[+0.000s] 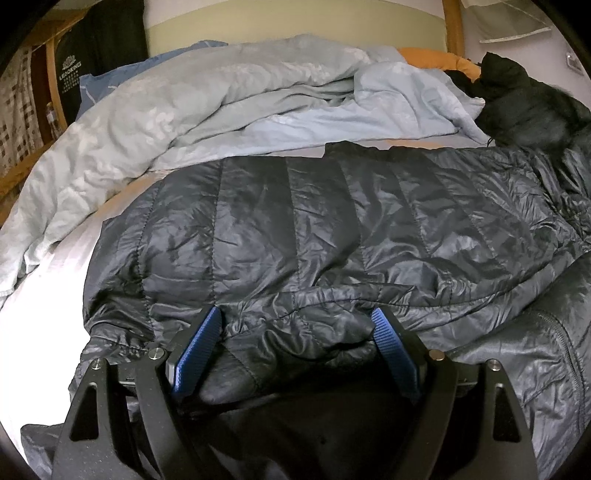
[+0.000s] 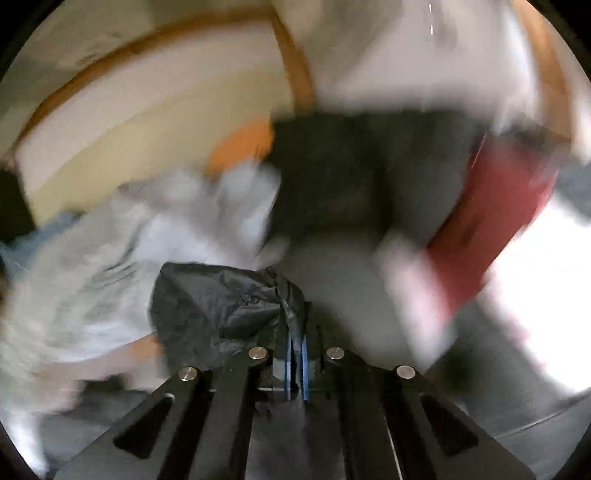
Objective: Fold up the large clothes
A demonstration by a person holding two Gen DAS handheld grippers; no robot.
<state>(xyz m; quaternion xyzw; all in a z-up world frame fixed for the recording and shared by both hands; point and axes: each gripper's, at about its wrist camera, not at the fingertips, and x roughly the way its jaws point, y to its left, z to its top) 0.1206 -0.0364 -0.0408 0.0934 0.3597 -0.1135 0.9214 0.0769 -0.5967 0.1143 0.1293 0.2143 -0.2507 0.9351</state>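
Two claws are working one dark quilted jacket: left claw gaping astride its crumpled hem, right claw pinching a fold.

A rumpled pale blue-grey duvet with a faint floral print lies heaped along the far side of the bed, whose white sheet shows bare at the left edge. An orange pillow peeks out at the far right corner against a wooden-framed headboard. A black garment with white lettering hangs beyond the far left corner.
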